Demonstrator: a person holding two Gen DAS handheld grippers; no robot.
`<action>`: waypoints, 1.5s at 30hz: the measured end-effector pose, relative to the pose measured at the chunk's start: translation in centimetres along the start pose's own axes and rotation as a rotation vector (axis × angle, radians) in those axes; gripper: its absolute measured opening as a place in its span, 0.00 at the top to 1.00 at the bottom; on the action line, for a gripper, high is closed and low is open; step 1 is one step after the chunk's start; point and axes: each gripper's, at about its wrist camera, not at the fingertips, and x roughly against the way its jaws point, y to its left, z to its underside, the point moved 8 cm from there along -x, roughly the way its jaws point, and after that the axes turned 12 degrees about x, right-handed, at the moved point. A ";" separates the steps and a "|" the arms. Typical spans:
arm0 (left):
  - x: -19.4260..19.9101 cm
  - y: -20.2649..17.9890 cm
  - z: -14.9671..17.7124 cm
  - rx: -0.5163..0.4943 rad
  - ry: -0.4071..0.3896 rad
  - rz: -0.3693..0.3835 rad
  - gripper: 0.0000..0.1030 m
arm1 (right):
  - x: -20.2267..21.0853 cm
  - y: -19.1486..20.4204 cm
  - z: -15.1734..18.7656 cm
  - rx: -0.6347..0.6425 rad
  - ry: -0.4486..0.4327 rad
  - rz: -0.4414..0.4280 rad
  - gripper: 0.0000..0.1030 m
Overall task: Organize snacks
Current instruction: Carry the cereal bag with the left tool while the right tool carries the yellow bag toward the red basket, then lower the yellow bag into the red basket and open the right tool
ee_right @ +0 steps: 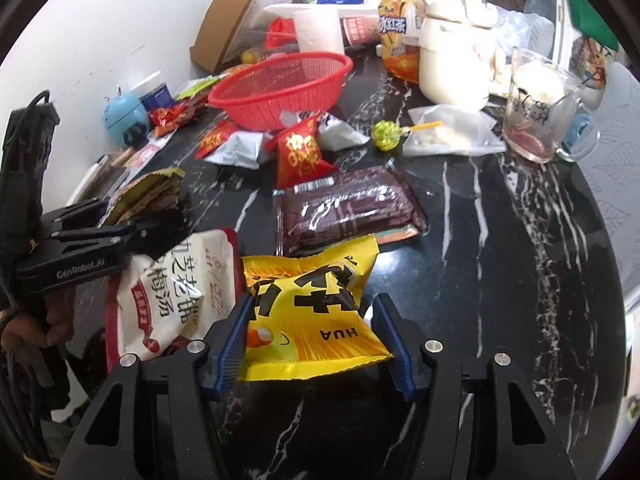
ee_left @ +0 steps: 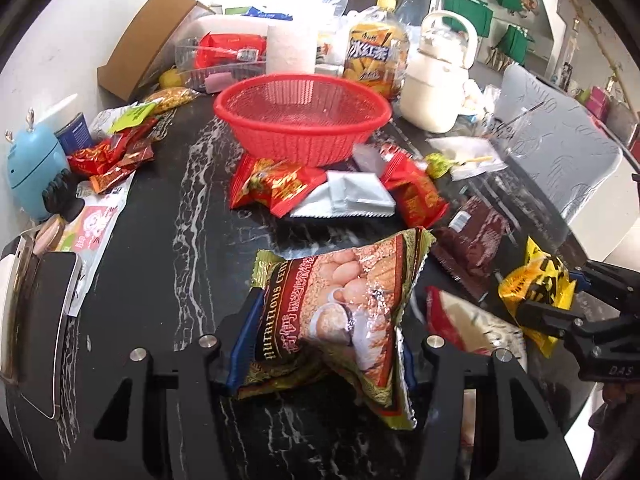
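Note:
My left gripper (ee_left: 328, 344) is shut on a gold and brown cereal packet (ee_left: 344, 312), which is crumpled between the blue pads above the black marble table (ee_left: 192, 208). My right gripper (ee_right: 314, 340) is shut on a yellow snack packet (ee_right: 308, 304), also seen as the yellow packet (ee_left: 532, 280) in the left wrist view. A red mesh basket (ee_left: 304, 140) stands empty at the middle back, and the same basket (ee_right: 256, 112) shows in the right wrist view. Red packets (ee_left: 280, 184) and a silver packet (ee_left: 352, 196) lie in front of it.
A white and red pouch (ee_right: 176, 300) and a brown packet (ee_right: 348, 208) lie between the grippers. A tea bottle (ee_right: 400, 32), white kettle (ee_right: 456, 60), glass cup (ee_right: 536, 112) and lollipop (ee_right: 386, 135) crowd the back right. A phone (ee_left: 48, 328) and a blue gadget (ee_left: 32, 168) sit at the left.

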 end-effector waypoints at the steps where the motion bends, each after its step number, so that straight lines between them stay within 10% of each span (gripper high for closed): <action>1: 0.2 -0.1 -0.2 0.000 -0.005 0.006 0.46 | 0.3 -0.1 -0.2 -0.001 -0.008 0.005 0.42; 26: 5.8 -1.4 -12.0 -0.070 -0.267 0.065 0.47 | 2.7 -0.9 -12.2 0.104 -0.184 0.012 0.42; 45: 2.0 -1.9 -22.8 -0.050 -0.329 0.083 0.47 | -1.7 -3.9 -22.2 0.113 -0.232 0.005 0.42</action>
